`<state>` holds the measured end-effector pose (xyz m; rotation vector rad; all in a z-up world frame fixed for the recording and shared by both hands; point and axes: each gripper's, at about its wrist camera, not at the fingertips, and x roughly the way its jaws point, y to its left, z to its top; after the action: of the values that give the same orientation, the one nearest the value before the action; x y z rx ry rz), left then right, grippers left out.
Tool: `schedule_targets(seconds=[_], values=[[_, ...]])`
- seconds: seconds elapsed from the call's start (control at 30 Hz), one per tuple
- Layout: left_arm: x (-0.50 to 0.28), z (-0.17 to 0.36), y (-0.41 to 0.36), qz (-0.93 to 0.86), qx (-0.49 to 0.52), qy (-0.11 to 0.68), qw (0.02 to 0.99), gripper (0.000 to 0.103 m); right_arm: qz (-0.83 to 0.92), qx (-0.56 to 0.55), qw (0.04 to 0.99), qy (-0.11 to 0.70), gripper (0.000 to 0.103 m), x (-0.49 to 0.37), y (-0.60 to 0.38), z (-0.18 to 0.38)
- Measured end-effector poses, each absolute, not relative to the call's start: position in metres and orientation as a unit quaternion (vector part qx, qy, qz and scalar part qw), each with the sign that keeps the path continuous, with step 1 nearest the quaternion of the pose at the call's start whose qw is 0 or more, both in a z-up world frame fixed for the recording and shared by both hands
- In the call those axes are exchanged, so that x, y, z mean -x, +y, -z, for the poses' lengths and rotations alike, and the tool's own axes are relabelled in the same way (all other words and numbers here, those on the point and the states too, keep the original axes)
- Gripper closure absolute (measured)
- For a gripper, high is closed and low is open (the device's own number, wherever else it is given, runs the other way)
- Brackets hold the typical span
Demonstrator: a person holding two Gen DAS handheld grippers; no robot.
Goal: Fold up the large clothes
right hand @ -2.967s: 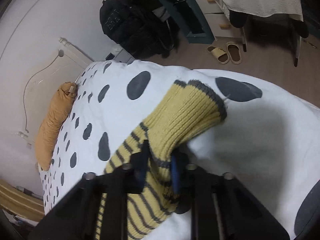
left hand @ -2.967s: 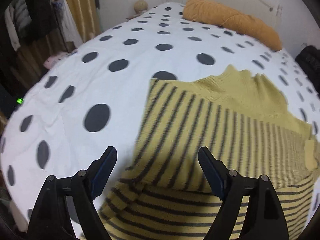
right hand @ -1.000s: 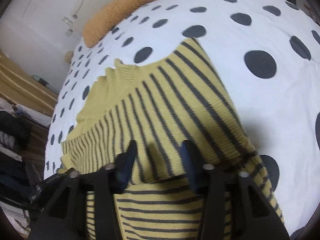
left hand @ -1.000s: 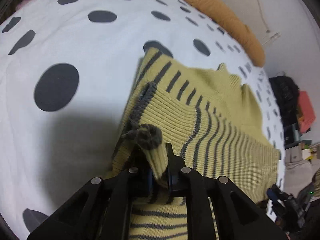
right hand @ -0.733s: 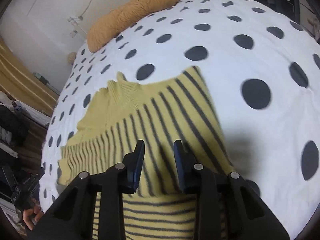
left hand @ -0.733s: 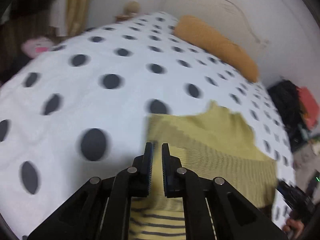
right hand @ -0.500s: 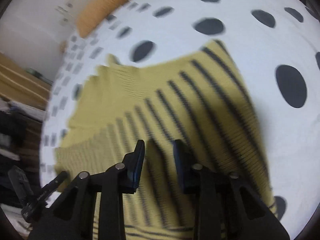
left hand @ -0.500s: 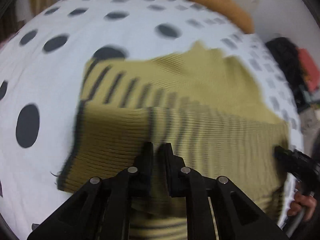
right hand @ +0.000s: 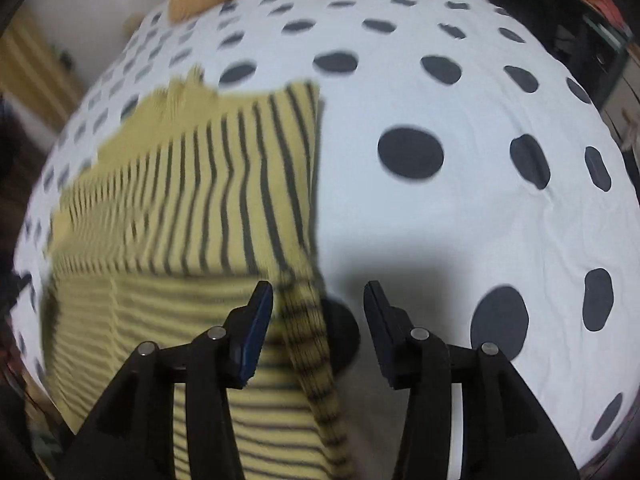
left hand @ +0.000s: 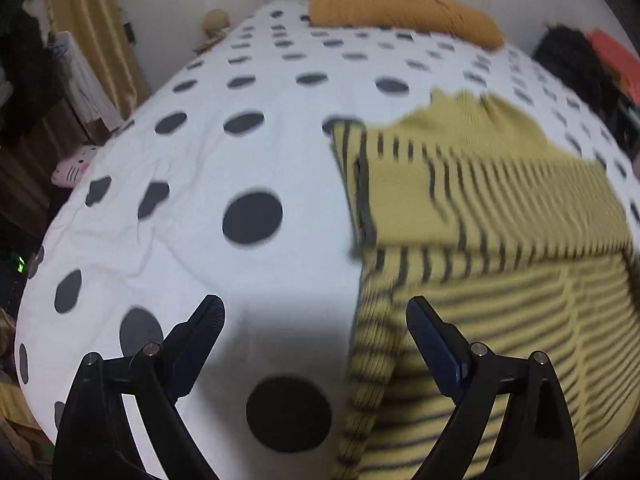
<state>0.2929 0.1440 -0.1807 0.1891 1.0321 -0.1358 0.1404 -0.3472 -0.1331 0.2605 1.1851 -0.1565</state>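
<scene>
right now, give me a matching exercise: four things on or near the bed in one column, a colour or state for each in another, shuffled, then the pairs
Things:
1. sweater
2. bed cover
3. pillow
4. left gripper

Colours or states:
A. white with dark dots
B. jaws wide apart, holding nothing
C. yellow with dark stripes, sleeves folded across the body
D. orange, at the head of the bed

Pairs: 1-C, 2-A, 3-D, 4-B
</scene>
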Motion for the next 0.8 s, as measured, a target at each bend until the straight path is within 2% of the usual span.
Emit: schedule_targets(seconds=[0.17, 0.23, 0.27, 0.3, 0.33, 0.37, 0.4, 0.5, 0.6, 0.67, 0.73, 0.77, 0.8], values=[[-0.289, 0.217, 0.137, 0.106, -0.05, 0.526, 0.843, 0.01, 0.044, -0.139, 0.814, 0.562, 0.055, -0.144, -0.335, 0.161], [-0.294, 0.229, 0.125, 0.1, -0.062, 0.536, 0.836, 0.013, 0.044, -0.132, 0.806, 0.575, 0.059, -0.154, -0.327, 0.174], [-0.296, 0.235, 0.121, 0.093, -0.069, 0.544, 0.831, 0.026, 0.06, -0.118, 0.8, 0.585, 0.071, -0.158, -0.325, 0.181], [-0.3, 0.24, 0.12, 0.084, -0.071, 0.552, 0.827, 0.033, 0.068, -0.116, 0.796, 0.591, 0.082, -0.16, -0.324, 0.184], [-0.302, 0.241, 0.123, 0.073, -0.058, 0.555, 0.827, 0.046, 0.079, -0.118, 0.794, 0.591, 0.087, -0.16, -0.327, 0.183], [-0.302, 0.236, 0.13, 0.061, -0.041, 0.55, 0.832, 0.072, 0.088, -0.12, 0.793, 0.591, 0.093, -0.16, -0.331, 0.179], [-0.302, 0.229, 0.138, 0.057, -0.015, 0.548, 0.835, 0.076, 0.105, -0.113, 0.797, 0.584, 0.093, -0.157, -0.337, 0.172], [-0.298, 0.234, 0.157, 0.048, 0.023, 0.562, 0.826, 0.076, 0.107, -0.121, 0.796, 0.583, 0.093, -0.147, -0.353, 0.162], [-0.289, 0.241, 0.167, 0.051, 0.061, 0.57, 0.818, 0.072, 0.113, -0.123, 0.781, 0.602, 0.093, -0.142, -0.359, 0.179], [-0.274, 0.234, 0.177, 0.059, 0.086, 0.571, 0.814, 0.062, 0.112, -0.123, 0.788, 0.592, 0.092, -0.138, -0.356, 0.175], [-0.255, 0.227, 0.184, 0.058, 0.074, 0.579, 0.81, 0.057, 0.089, -0.153, 0.786, 0.593, 0.085, -0.125, -0.353, 0.168], [-0.243, 0.224, 0.186, 0.057, 0.065, 0.582, 0.809, 0.051, 0.081, -0.16, 0.782, 0.597, 0.08, -0.118, -0.351, 0.167], [-0.233, 0.224, 0.189, 0.058, 0.061, 0.585, 0.807, 0.048, 0.072, -0.165, 0.78, 0.6, 0.067, -0.106, -0.348, 0.166]])
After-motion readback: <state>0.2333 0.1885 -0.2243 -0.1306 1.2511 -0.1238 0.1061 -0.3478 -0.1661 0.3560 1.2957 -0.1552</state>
